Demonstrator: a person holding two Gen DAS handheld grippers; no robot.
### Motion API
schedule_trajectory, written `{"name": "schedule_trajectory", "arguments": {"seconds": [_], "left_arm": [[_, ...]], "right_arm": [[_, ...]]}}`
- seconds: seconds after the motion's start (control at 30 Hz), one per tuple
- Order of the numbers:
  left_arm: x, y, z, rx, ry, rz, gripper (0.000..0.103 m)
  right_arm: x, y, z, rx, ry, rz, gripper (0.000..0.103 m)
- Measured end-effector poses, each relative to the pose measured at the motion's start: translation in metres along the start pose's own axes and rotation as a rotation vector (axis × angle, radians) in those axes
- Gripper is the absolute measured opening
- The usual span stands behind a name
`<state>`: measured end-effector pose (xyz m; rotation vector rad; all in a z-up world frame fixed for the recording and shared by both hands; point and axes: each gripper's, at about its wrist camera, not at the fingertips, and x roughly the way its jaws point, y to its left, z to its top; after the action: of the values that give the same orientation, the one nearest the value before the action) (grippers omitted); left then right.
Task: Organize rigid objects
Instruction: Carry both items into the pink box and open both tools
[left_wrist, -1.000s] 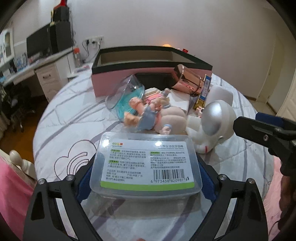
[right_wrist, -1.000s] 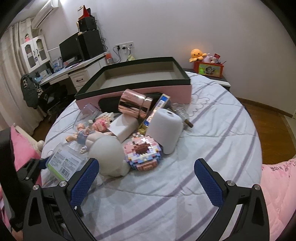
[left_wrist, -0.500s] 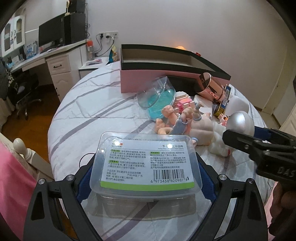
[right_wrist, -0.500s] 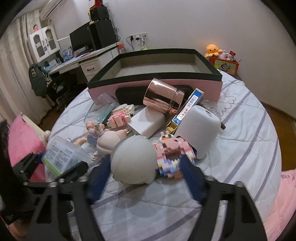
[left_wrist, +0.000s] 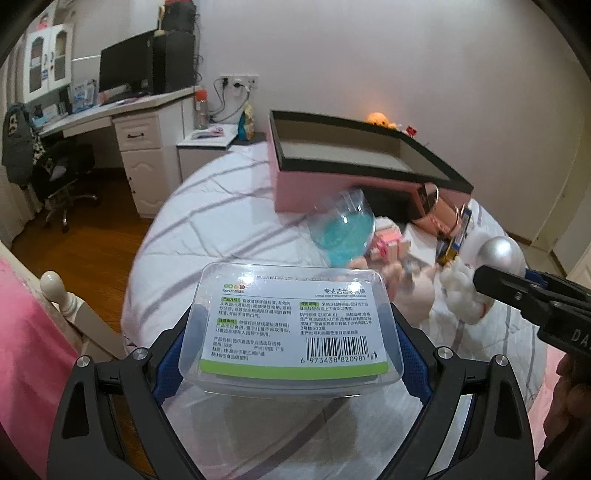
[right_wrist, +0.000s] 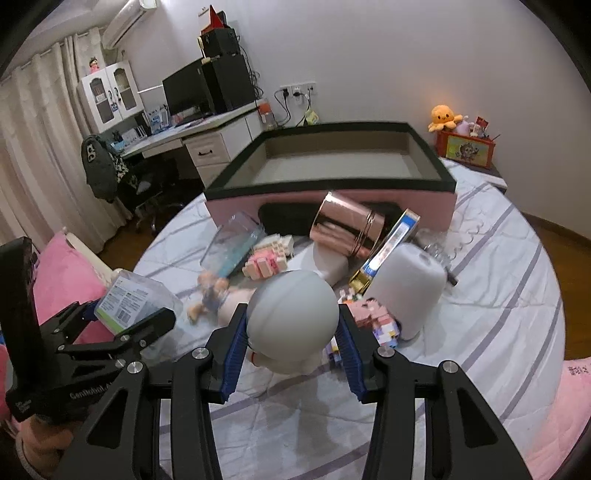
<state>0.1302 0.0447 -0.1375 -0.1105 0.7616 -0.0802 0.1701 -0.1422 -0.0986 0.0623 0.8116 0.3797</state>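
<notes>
Bedroom, round bed (right_wrist: 498, 295) with a striped white sheet, desk and monitor behind it. Both my grippers are loaded. Left gripper (left_wrist: 288, 343) clamps the clear plastic floss-pick box (left_wrist: 291, 321) by its two short ends, label up, jaws wide because the box is wide; it hangs above the sheet, clear of the pile. Right gripper (right_wrist: 291, 328) has just been closing and now pinches the white astronaut figure (right_wrist: 291, 314) by its round helmet, blue pads pressed on either side. Helmet is the widest firm part, so it seems the sensible place to grab. I can't tell whether the figure is lifted or resting on the sheet.

Just ahead of the right gripper sits the clutter: pink brick model (right_wrist: 373, 321) touching the figure's right side, white cylinder (right_wrist: 410, 288) beyond that, baby doll (right_wrist: 214, 295) to the left, clear cup with a blue base (right_wrist: 236, 243) tipped over further ahead, rose-gold tin (right_wrist: 347, 229) lying on its side.

Beyond all that, the pink storage box with a black rim (right_wrist: 332, 195) stands open and looks empty. Likely destination for both items. Carry forward over the pile, drop inside.
</notes>
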Motion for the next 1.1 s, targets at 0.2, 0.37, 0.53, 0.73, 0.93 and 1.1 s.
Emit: {"name": "schedule_trajectory", "arguments": {"seconds": [0.2,0.37,0.53,0.73,0.93,1.1], "left_arm": [[-0.013,-0.001,0.023,0.004,-0.055,-0.014,0.094],[-0.012,-0.010,0.056,0.027,-0.108,-0.025,0.094],[0.005,-0.019,0.099,0.044,-0.153,-0.040,0.094],[0.046,-0.027,0.147,0.036,-0.136,-0.062,0.094],[0.097,-0.039,0.171,0.050,-0.074,-0.066,0.094],[0.130,-0.047,0.175,0.057,-0.007,-0.053,0.094]], "right_arm": [[-0.014,-0.002,0.016,0.001,-0.042,0.008,0.047],[-0.018,-0.006,0.044,-0.028,-0.085,-0.007,0.047],[-0.009,-0.020,0.080,-0.049,-0.114,-0.028,0.047],[0.019,-0.042,0.122,-0.042,-0.115,-0.051,0.047],[0.061,-0.065,0.145,-0.013,-0.063,-0.067,0.047],[0.087,-0.077,0.148,0.001,-0.015,-0.068,0.047]]}}
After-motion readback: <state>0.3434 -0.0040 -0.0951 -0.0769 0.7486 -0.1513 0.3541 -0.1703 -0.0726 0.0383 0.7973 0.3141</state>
